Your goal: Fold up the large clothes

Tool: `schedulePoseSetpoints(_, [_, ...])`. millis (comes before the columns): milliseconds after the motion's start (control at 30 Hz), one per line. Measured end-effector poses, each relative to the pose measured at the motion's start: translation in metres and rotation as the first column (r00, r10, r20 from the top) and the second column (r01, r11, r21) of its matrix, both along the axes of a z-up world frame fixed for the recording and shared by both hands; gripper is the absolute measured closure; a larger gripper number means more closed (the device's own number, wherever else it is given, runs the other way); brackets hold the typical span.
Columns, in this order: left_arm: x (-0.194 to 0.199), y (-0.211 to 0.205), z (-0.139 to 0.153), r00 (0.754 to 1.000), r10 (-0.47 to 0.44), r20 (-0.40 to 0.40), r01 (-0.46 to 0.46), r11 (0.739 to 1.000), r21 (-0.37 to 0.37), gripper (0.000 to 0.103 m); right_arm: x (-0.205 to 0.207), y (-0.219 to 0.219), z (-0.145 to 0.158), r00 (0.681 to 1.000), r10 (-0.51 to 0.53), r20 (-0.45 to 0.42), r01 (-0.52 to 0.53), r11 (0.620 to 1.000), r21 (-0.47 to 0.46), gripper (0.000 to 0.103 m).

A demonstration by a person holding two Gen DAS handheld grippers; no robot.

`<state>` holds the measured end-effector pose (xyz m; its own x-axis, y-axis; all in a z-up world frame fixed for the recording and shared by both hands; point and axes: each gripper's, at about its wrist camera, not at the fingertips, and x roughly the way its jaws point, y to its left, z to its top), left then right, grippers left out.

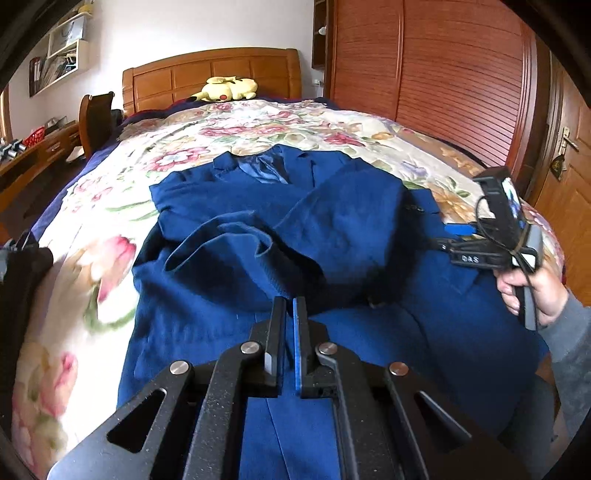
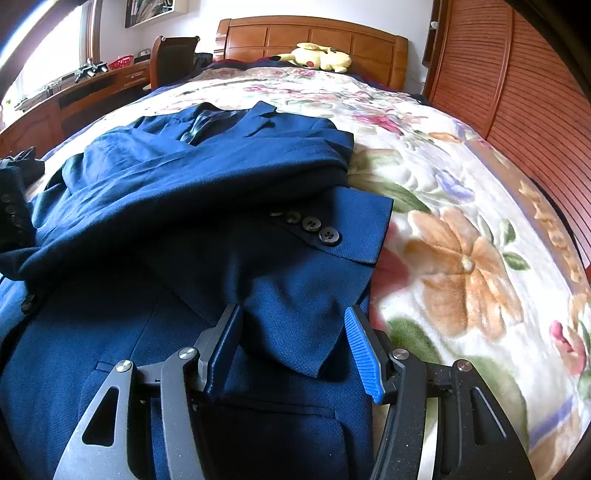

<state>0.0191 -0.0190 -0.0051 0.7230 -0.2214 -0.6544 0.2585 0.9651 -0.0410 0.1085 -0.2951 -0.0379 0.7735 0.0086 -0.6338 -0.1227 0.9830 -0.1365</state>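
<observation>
Left claw (shut, empty) tilts over jacket.

Jacket on bed (sleeves crossed over front); plush toy behind, by headboard

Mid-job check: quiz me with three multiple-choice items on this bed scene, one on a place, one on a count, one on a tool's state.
1. Where does the yellow plush toy lie?
A. by the wooden headboard
B. on the jacket
C. on the desk

2. How many dark buttons line the cuff of the blue suit jacket?
A. one
B. four
C. seven

3. How is the left tool?
A. wide open
B. shut, empty
C. clamped on a cuff

Answers: 1 A, it rests at the bed's far end. 2 B, four sit in a row. 3 B, its fingers meet with no cloth between.
</observation>
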Motion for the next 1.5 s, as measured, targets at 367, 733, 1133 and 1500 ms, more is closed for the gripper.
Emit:
schedulePoseSetpoints(367, [-0.044, 0.018, 0.006, 0.998, 0.048, 0.048, -0.049, 0.999, 0.006, 0.099, -0.001, 0.001, 0.0, 1.0, -0.002, 0.001, 0.002, 1.0, -0.008, 0.044])
schedulePoseSetpoints(733, [-0.025, 0.049, -0.004, 0.995, 0.103, -0.004, -0.103, 0.995, -0.012, 0.062, -0.008, 0.005, 0.006, 1.0, -0.005, -0.008, 0.005, 0.999, -0.039, 0.044])
schedulePoseSetpoints(1133, [0.021, 0.055, -0.043, 0.99, 0.101, -0.102, -0.093, 0.992, 0.08, 0.062, -0.051, -0.004, 0.013, 0.997, 0.073, -0.021, -0.071, 0.996, 0.062, 0.028])
schedulePoseSetpoints(1500, [0.038, 0.068, -0.049, 0.984, 0.109, -0.143, -0.102, 0.993, 0.05, 0.031, -0.048, -0.01, 0.001, 0.998, 0.06, -0.009, -0.058, 0.993, 0.102, 0.022])
